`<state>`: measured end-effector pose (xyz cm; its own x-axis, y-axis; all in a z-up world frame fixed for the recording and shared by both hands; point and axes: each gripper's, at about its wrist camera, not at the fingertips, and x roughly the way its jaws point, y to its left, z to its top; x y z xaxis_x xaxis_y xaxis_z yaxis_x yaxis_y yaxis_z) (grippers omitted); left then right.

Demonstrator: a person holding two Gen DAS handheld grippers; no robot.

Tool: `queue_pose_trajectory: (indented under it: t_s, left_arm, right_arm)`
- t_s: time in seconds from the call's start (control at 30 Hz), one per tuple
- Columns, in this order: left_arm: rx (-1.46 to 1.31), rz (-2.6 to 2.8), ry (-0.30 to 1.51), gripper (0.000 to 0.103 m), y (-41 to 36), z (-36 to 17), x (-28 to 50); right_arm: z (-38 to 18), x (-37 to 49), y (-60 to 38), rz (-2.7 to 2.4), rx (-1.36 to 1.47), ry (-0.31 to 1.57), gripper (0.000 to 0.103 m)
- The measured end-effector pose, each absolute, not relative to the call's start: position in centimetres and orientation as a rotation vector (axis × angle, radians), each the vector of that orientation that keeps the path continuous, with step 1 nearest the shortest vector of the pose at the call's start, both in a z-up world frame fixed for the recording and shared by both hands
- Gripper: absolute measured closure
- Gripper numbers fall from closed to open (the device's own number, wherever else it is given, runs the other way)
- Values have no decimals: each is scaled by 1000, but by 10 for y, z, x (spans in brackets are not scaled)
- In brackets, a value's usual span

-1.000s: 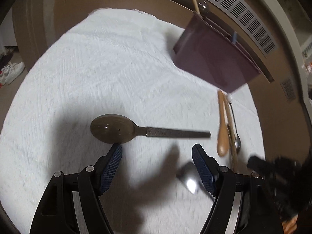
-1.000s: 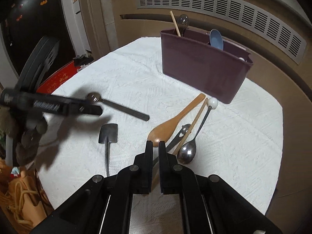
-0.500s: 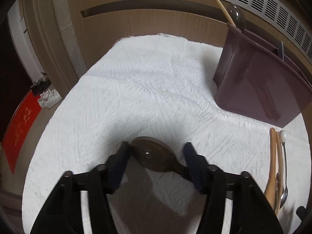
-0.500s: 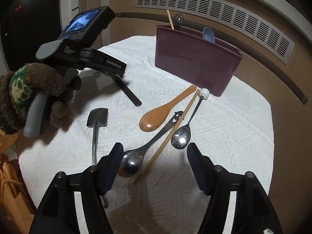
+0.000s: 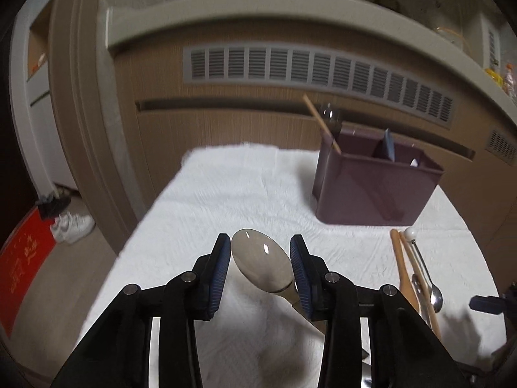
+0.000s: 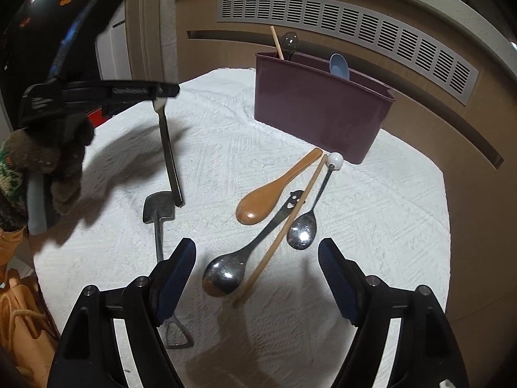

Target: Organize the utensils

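Observation:
My left gripper is shut on a dark spoon, gripping its bowl and lifting it off the white cloth; in the right wrist view its flat handle hangs down from that gripper. My right gripper is open and empty above a steel spoon, a wooden chopstick, a small white-knobbed spoon and a wooden spoon. The maroon utensil holder stands behind them and holds a chopstick, a clear spoon and a blue spoon.
A small shovel-shaped metal utensil lies on the cloth-covered table left of my right gripper. A wooden wall with a vent runs behind the holder. The table's left edge drops to the floor, with shoes.
My left gripper closed on the dark spoon's bowl and lifted it, so the handle now hangs down. My right gripper opened wide and moved in over the spoons.

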<state>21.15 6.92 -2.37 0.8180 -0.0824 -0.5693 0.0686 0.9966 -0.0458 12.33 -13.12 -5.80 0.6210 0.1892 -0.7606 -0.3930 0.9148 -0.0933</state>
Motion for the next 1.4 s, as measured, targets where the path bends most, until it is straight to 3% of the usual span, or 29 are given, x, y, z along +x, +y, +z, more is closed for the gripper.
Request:
queue_pose_trajectory:
  t_s: [0.03, 0.07, 0.13, 0.33, 0.43, 0.57, 0.6, 0.63, 0.7, 0.8, 0.93, 1.4]
  left_arm:
    - [-17, -85, 590, 66, 70, -18, 205]
    - [-14, -91, 576, 74, 72, -12, 199]
    - [-7, -97, 566, 95, 75, -4, 192]
    - [-32, -72, 564, 95, 94, -2, 184]
    - [-156, -79, 672, 91, 117, -17, 196]
    - [-223, -50, 784, 87, 134, -40, 205]
    - [-225, -46, 802, 84, 136, -44, 206]
    - [-226, -47, 810, 78, 136, -47, 205]
    - [-223, -49, 826, 68, 135, -53, 205]
    - [-228, -51, 837, 54, 135, -57, 207]
    - [-226, -70, 864, 47, 129, -61, 212]
    - [-294, 11, 1058, 42, 71, -75, 299]
  right_arm:
    - [-58, 124, -129, 342, -261, 840, 28]
    - [-58, 124, -127, 346, -259, 844, 28]
    - [-58, 124, -122, 362, -256, 851, 28]
    - [-60, 118, -96, 474, -288, 858, 31]
    - [-68, 122, -77, 509, -320, 888, 43]
    - [-80, 142, -56, 548, -318, 935, 45]
    - [-86, 148, -50, 550, -326, 955, 51]
    - [-90, 151, -46, 554, -334, 968, 59]
    - [-95, 156, -39, 569, -347, 979, 61]
    - [-94, 156, -31, 588, -395, 991, 73]
    - [-92, 146, -31, 601, -440, 994, 73]
    - [-38, 141, -120, 446, -232, 835, 73]
